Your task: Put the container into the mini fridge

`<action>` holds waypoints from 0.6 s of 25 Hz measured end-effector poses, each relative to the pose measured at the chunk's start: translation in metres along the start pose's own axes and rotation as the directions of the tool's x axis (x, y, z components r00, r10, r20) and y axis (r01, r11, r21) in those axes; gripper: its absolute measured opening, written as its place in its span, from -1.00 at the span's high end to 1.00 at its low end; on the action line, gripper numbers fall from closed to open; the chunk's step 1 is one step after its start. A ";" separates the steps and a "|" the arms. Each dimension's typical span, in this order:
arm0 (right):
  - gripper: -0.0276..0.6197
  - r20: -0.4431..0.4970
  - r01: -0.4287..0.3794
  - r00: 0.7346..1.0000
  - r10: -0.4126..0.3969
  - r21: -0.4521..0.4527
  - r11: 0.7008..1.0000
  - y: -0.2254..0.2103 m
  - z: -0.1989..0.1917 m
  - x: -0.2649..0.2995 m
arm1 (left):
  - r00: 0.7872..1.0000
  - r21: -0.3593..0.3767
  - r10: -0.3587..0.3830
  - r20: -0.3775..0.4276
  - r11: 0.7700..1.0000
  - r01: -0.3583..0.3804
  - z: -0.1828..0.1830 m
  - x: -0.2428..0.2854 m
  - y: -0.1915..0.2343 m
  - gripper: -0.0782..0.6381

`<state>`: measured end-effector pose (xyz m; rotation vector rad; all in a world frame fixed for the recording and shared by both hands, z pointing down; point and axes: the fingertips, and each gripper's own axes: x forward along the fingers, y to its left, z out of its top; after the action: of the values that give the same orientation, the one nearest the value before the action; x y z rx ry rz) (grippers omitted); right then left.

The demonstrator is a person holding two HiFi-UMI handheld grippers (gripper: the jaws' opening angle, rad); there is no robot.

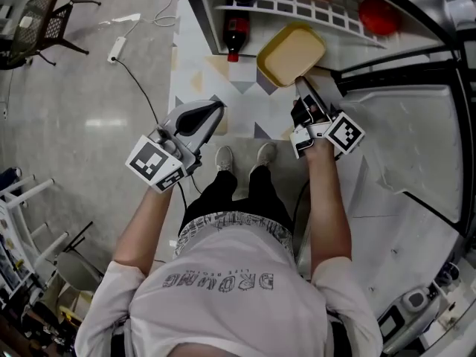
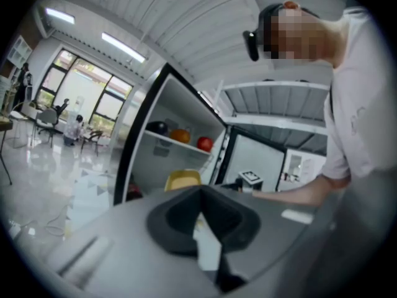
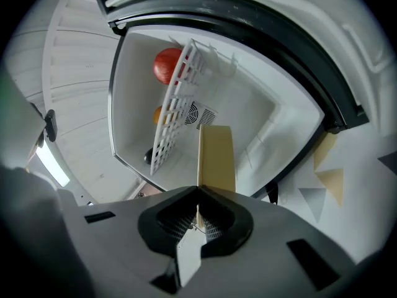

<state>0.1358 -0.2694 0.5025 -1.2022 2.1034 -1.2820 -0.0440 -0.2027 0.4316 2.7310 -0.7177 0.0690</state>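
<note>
Patterned tile floor [image 1: 195, 73] fronts the open mini fridge [image 3: 248, 120]. The flat, smooth yellow container [image 1: 291, 53], round-cornered, is at the fridge mouth below the white wire shelf [image 1: 297, 6]. Its near edge is clamped by the right gripper [image 1: 301, 86], with bare compartment beside it. The left gripper [image 1: 218, 110] is well apart, jaws together and empty.

Grey polished floor [image 1: 82, 103], glare patches. Black chair [image 1: 46, 12] at far left, white power strip [image 1: 117, 48] with cable near it. Pale triangle-patterned floor patch [image 1: 195, 73]. Tall windows [image 2: 87, 95], bright daylight. Ribbed white ceiling [image 2: 186, 11], strip lights [image 2: 124, 47] on.
</note>
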 end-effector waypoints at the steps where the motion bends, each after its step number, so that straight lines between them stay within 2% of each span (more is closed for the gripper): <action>1: 0.89 -0.003 0.000 1.000 0.000 0.005 1.000 -0.004 0.002 0.005 | 1.000 -0.003 0.007 -0.004 1.000 -0.007 -0.002 0.004 0.001 0.76; 15: 0.89 -0.013 -0.002 1.000 0.003 0.078 0.997 -0.055 0.016 0.048 | 0.998 0.024 0.053 -0.027 0.998 -0.053 -0.024 0.065 0.025 0.76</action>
<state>0.1460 -0.3287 0.5459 -1.1607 2.0429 -1.3611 0.0011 -0.2466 0.4698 2.7277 -0.7863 0.1271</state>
